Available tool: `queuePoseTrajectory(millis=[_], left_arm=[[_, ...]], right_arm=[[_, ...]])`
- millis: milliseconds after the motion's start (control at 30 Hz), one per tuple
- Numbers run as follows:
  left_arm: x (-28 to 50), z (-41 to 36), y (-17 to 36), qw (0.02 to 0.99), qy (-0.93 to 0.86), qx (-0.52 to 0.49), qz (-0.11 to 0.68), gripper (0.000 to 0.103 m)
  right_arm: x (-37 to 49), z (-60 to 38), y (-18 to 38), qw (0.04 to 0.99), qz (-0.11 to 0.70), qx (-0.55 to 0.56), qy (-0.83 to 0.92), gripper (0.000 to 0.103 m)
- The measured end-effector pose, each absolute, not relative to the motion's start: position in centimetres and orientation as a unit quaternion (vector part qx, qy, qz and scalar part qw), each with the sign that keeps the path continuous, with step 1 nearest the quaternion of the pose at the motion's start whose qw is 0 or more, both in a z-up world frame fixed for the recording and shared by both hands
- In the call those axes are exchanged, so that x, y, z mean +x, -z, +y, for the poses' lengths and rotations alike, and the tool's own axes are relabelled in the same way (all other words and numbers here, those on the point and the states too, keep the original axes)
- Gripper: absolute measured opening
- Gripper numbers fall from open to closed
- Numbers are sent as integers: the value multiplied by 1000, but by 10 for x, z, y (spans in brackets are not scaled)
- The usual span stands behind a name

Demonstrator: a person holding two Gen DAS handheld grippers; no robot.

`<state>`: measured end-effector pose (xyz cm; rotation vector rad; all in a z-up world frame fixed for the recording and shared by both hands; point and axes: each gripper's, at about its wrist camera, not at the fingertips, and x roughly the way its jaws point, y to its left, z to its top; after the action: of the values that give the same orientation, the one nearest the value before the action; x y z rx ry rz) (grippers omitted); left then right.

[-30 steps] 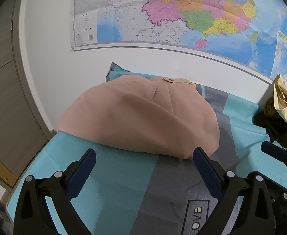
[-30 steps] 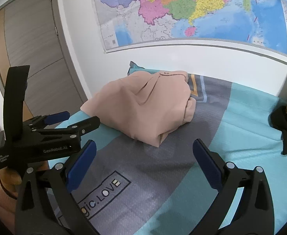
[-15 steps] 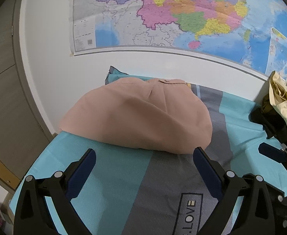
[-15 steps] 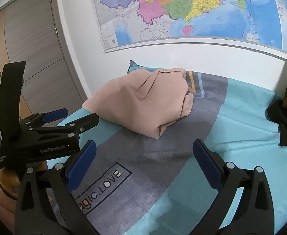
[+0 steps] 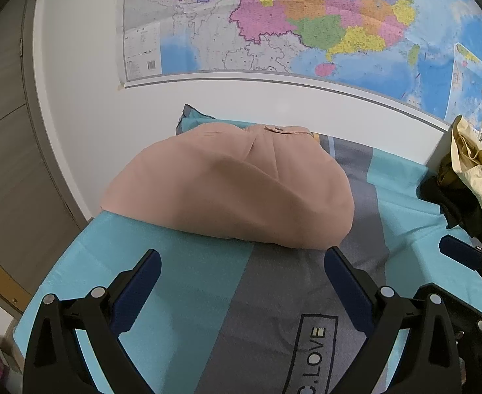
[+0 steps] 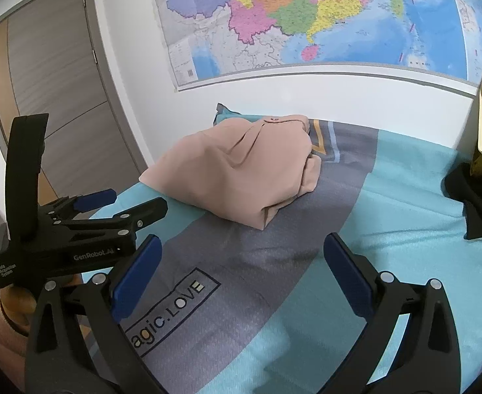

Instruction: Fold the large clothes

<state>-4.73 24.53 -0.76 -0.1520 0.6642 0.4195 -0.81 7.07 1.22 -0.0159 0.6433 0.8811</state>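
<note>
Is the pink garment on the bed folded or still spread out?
Folded. The pink garment sits as a compact bundle with stacked layers at its near corner, on the bed sheet.

Matt pink cloth garment (image 5: 234, 187), woven bedsheet (image 5: 201, 282)

I see a folded dusty-pink fabric garment (image 5: 234, 190), a rounded bundle, mid-frame, button tab at its far edge, lying on striped bedding

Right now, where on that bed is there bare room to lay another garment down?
Bare sheet lies between the folded pink garment and both open grippers, and rightward toward the black clothing. The right edge is crowded with that and a beige bag.
</note>
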Motion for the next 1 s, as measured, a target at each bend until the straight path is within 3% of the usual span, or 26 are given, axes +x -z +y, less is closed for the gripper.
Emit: queuePoseTrajectory(millis=[1000], left_arm=[[-53, 237, 9, 921, -203, -71, 324, 96]], right_arm=[[-13, 67, -14, 854, 307, -3, -420, 97]])
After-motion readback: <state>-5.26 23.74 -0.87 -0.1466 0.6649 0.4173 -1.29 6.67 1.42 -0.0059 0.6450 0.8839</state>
